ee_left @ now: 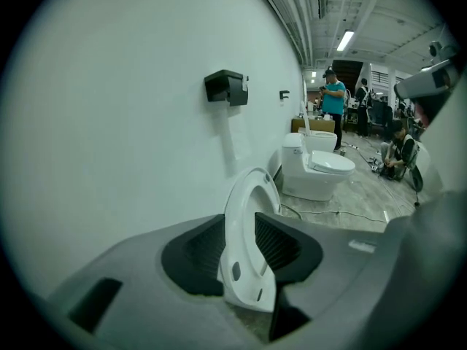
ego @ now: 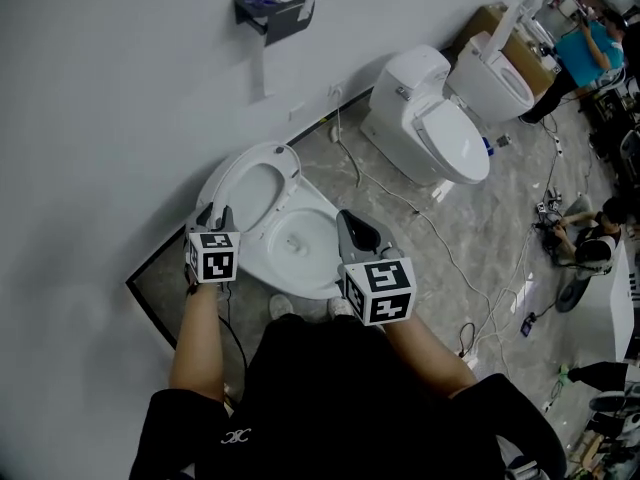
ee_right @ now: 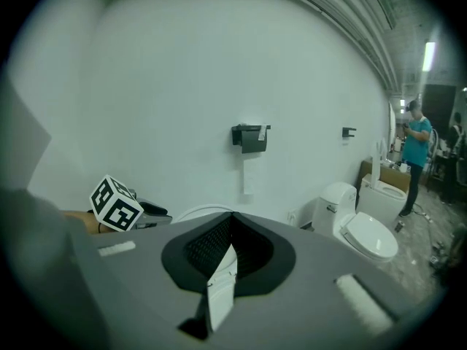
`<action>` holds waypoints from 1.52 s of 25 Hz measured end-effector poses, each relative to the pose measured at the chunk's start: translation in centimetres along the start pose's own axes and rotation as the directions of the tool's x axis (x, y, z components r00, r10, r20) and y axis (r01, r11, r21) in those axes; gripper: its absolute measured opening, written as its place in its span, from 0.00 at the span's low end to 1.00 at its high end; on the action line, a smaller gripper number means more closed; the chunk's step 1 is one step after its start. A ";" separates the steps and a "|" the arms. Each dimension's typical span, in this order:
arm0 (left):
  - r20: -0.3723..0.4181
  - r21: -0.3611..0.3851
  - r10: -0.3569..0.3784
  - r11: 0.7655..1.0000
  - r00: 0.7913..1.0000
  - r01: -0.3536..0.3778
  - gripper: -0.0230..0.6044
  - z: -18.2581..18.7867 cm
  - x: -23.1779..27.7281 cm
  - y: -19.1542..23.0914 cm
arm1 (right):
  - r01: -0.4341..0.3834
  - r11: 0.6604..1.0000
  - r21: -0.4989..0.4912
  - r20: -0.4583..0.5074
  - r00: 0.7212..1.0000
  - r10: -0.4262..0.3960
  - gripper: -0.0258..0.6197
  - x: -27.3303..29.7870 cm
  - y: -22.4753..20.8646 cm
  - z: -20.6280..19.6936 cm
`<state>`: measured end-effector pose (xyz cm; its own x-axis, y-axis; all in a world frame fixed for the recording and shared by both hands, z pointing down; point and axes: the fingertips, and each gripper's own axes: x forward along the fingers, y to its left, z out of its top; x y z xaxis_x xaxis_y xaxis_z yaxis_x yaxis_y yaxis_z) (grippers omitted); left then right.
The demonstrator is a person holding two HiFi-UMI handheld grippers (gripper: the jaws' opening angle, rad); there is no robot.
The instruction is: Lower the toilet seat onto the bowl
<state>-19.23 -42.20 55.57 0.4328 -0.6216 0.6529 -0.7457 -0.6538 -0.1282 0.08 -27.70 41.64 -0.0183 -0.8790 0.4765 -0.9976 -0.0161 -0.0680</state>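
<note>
Left hand-held gripper (ego: 217, 216) has its jaws wide, with the raised toilet seat (ee_left: 235, 232) upright between them. Whether the pads touch it is hard to say, as the gripper body cuts off its lower edge. Right hand-held gripper (ee_right: 229, 217) has its jaws pinched together, empty, above the bowl (ego: 300, 246).

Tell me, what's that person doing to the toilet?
A person stands there with a gripper in each hand. The left gripper has its jaws open around the toilet seat, which is still up by the wall, not down on the bowl. The right gripper hangs shut above the bowl, holding nothing.
</note>
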 end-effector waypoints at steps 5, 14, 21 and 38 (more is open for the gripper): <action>-0.067 0.052 -0.034 0.998 0.997 0.037 0.25 -1.7 2.4 0.8 | 0.048 0.999 0.020 -0.005 0.999 -0.048 0.05 -0.4 -0.7 -0.1; -0.150 0.109 -0.059 0.991 0.987 0.076 0.21 -2.6 6.2 1.4 | 0.087 0.996 0.034 -0.022 0.996 -0.086 0.05 0.1 -2.1 -0.5; -0.207 0.109 -0.086 0.988 0.975 0.111 0.14 -3.3 6.9 1.0 | 0.089 0.995 0.035 -0.025 0.996 -0.088 0.05 0.1 -2.8 -0.4; -0.209 0.080 -0.307 0.941 0.929 0.329 0.17 -4.5 3.0 -8.6 | 0.050 0.997 0.059 -0.033 0.998 -0.048 0.05 -1.8 -4.6 -2.5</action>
<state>-13.77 -36.47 62.03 0.5251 -0.2865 0.8014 -0.5183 -0.8545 0.0342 4.57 -24.86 43.34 0.0274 -0.8608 0.5082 -0.9915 -0.0883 -0.0960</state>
